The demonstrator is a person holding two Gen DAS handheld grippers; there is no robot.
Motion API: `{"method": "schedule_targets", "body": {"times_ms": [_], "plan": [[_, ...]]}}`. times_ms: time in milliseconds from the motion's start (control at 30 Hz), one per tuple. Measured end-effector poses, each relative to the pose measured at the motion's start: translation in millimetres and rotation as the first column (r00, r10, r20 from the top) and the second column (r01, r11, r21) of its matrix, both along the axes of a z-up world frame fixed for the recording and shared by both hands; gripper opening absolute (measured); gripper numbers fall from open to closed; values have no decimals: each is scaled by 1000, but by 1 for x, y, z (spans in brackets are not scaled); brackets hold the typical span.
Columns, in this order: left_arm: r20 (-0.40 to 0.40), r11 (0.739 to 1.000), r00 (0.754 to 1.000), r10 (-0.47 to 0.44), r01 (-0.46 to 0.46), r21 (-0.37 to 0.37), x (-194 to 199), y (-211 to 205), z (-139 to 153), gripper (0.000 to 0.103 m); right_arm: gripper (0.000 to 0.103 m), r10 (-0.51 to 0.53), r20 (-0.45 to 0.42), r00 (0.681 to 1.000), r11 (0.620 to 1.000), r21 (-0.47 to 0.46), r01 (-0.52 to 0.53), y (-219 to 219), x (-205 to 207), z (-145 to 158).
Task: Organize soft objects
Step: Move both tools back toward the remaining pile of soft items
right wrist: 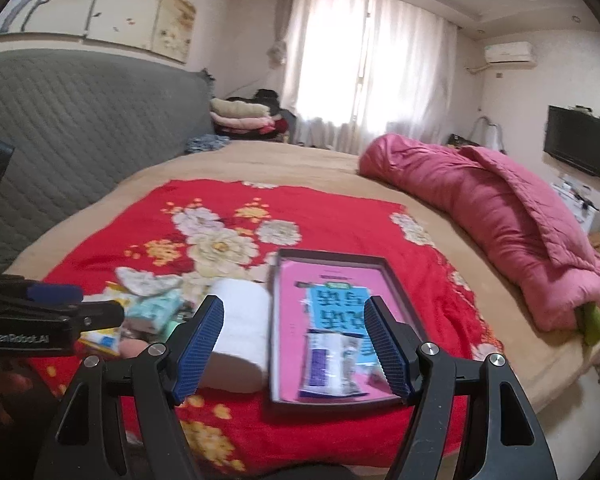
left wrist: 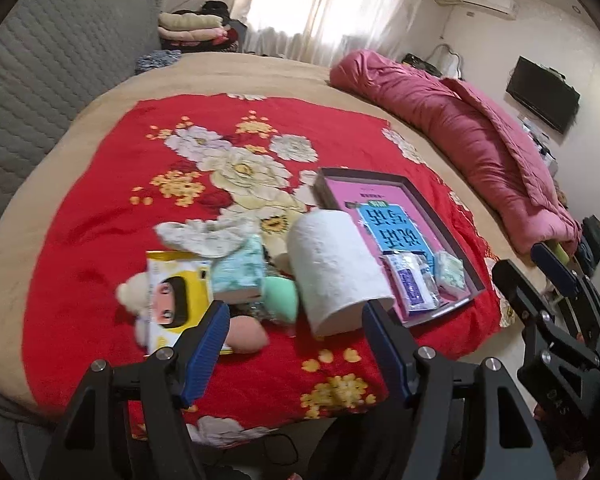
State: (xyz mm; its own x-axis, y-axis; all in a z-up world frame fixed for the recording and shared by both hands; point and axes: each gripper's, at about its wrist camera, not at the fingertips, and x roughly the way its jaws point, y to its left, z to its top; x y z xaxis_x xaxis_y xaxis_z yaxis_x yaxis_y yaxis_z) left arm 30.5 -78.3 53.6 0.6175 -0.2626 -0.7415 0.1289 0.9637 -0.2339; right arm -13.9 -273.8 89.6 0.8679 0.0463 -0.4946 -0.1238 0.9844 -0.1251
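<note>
Both spread wide, the left hand-held gripper [left wrist: 294, 320] and right [right wrist: 294, 336] hover—paper roll [left wrist: 332, 268] lies on its side, end toward them.

Near edge: bare blanket [left wrist: 260, 364] before the pile, open to reach.
Pile: roll [left wrist: 336, 268] lies touching the tray [left wrist: 404, 184] wall, no gap between them.
Left cluster: packets [left wrist: 236, 272] and 2 sponges [left wrist: 246, 332] packed tight.
Far half: blanket bare up to the quilt [left wrist: 460, 128].
Tray: far end free, pouch [left wrist: 414, 280] fills the near end.
</note>
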Motion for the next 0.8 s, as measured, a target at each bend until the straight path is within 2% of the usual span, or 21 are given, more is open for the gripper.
{"method": "schedule_targets", "body": {"times_ms": [367, 800], "plan": [[-11, 997, 997, 80, -80, -8, -8, 39, -5, 68, 74, 122, -41, 992, 992, -17, -123, 48, -4, -7], [-82, 988, 985, 154, -155, -8, -2, 73, -33, 68, 74, 219, -104, 970, 973, -53, -225, 80, 0, -31]]}}
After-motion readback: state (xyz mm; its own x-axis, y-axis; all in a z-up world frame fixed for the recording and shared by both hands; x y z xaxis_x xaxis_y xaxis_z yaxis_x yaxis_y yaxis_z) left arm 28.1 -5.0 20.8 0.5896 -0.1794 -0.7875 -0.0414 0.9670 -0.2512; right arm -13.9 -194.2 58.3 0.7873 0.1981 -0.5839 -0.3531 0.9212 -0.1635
